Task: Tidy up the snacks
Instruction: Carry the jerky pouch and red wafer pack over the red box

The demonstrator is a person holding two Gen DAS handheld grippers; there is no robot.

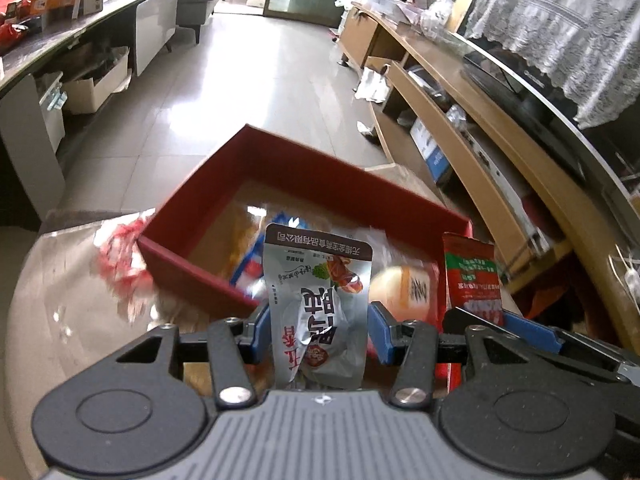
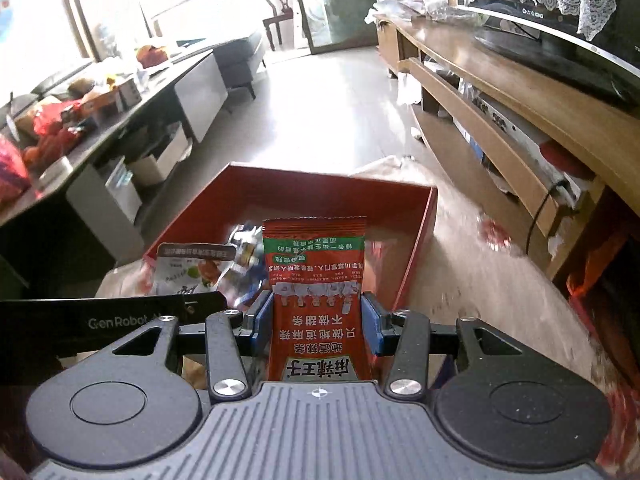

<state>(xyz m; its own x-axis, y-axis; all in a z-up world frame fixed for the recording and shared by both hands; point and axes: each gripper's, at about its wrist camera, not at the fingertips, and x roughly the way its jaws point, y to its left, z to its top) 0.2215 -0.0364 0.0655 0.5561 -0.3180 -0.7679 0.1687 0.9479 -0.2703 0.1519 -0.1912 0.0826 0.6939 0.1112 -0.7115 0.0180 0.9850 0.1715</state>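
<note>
1. Silver foil makes up the snack packet [image 1: 318, 304] that the left claw [image 1: 318, 330] grips tight between its blue pads [image 1: 380, 332].
2. Red wrapping covers the spicy snack packet [image 2: 318, 300] that the right claw [image 2: 318, 330] pinches tight.
3. The red box [image 1: 280, 176] sits on the bench [image 1: 72, 300], just past both claws, near its far edge.
4. More snacks [image 1: 248, 256] lie inside the box, but they look blurry.
5. Both packets are up in the air above the near side of the box.
6. A red and white wrapper [image 1: 124, 264] lies on the bench by the left wall of the box.
</note>
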